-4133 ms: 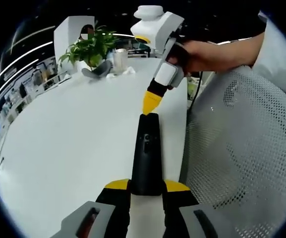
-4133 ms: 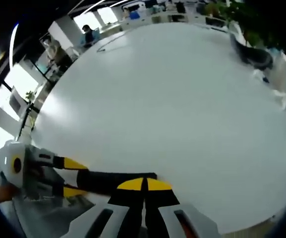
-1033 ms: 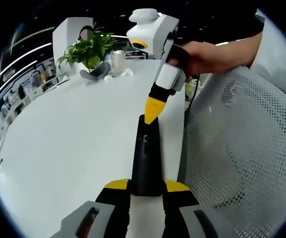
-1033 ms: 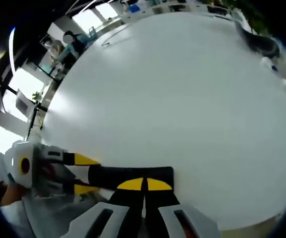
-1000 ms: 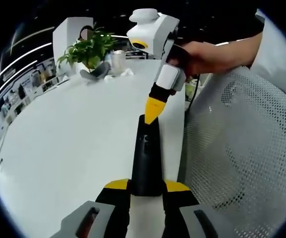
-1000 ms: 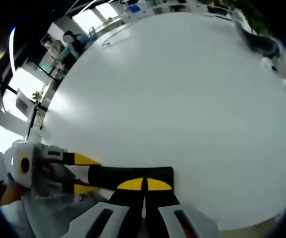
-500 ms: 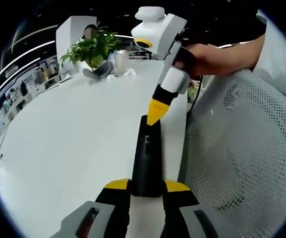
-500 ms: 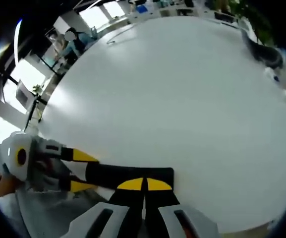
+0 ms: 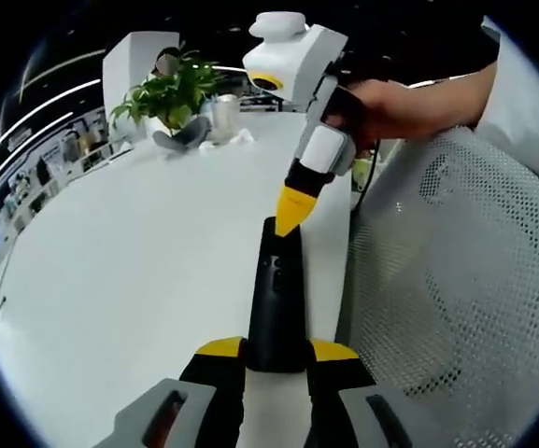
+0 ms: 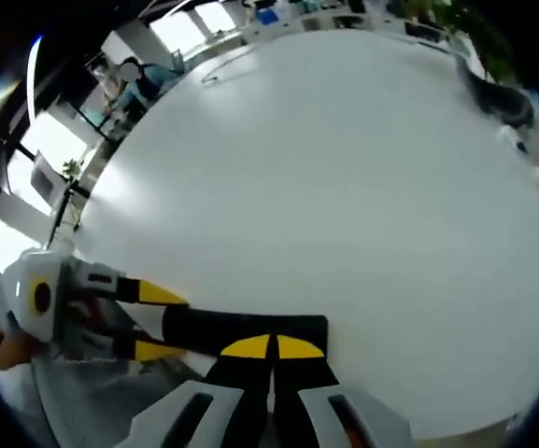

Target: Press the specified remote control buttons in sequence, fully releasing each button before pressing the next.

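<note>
A long black remote (image 9: 276, 289) lies over the white table (image 9: 129, 271), and my left gripper (image 9: 275, 348) is shut on its near end. My right gripper (image 9: 290, 213) comes down from the upper right, held by a hand (image 9: 390, 103). Its yellow tips are shut together and meet the remote's far end. In the right gripper view my right gripper (image 10: 272, 347) is shut with its tips on the remote (image 10: 241, 329). The left gripper (image 10: 155, 322) reaches in from the left and clamps the remote's other end.
A potted plant (image 9: 171, 93), a white cup (image 9: 225, 112), a dark object (image 9: 177, 138) and crumpled tissue (image 9: 234, 138) stand at the table's far end. A white mesh chair back (image 9: 446, 299) is close on the right, beyond the table edge. A person (image 10: 136, 75) sits far off.
Since four seconds ago the right gripper's tips have come a little further onto the remote's far end. Over the last second only the views shift slightly.
</note>
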The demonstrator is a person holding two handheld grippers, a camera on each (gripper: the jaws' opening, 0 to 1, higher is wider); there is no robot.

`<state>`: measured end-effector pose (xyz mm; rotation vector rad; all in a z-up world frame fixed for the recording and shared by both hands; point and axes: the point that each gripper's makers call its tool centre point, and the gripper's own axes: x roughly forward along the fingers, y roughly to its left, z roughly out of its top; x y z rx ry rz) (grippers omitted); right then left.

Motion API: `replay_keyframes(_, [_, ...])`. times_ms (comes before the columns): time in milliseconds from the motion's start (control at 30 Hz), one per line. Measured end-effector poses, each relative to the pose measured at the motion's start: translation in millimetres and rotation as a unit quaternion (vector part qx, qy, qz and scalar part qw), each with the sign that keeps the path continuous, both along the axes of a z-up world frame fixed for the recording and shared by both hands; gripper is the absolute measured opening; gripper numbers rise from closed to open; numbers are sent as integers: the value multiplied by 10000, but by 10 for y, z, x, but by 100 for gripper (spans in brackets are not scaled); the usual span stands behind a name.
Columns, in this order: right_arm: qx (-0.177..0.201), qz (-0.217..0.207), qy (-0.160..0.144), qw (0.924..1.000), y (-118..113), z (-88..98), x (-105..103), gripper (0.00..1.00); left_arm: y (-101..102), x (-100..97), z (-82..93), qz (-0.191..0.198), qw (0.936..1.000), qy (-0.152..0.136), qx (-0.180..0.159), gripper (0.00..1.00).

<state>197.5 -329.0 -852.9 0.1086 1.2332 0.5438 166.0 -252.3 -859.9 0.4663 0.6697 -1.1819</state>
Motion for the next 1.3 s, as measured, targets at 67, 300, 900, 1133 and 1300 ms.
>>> replay_keyframes(67, [12, -7, -7, 10000, 2, 0, -3, 0, 3, 0, -5, -18, 10000, -12, 2, 25])
replay_keyframes(300, [32, -19, -10, 10000, 10, 6, -13, 0, 6, -7, -7, -39, 10000, -6, 42, 25])
replay_keyframes(900, [46, 78, -113, 9999, 55, 34, -8, 0, 26, -24, 5, -34, 10000, -10, 26, 25])
replay_keyframes(1133, [-4, 238, -213, 9995, 96, 38, -8, 0, 27, -27, 7, -29, 10000, -8, 21, 25])
replay_keyframes(1300, [96, 194, -268, 9994, 113, 62, 22, 0, 26, -26, 8, -22, 10000, -3, 16, 25])
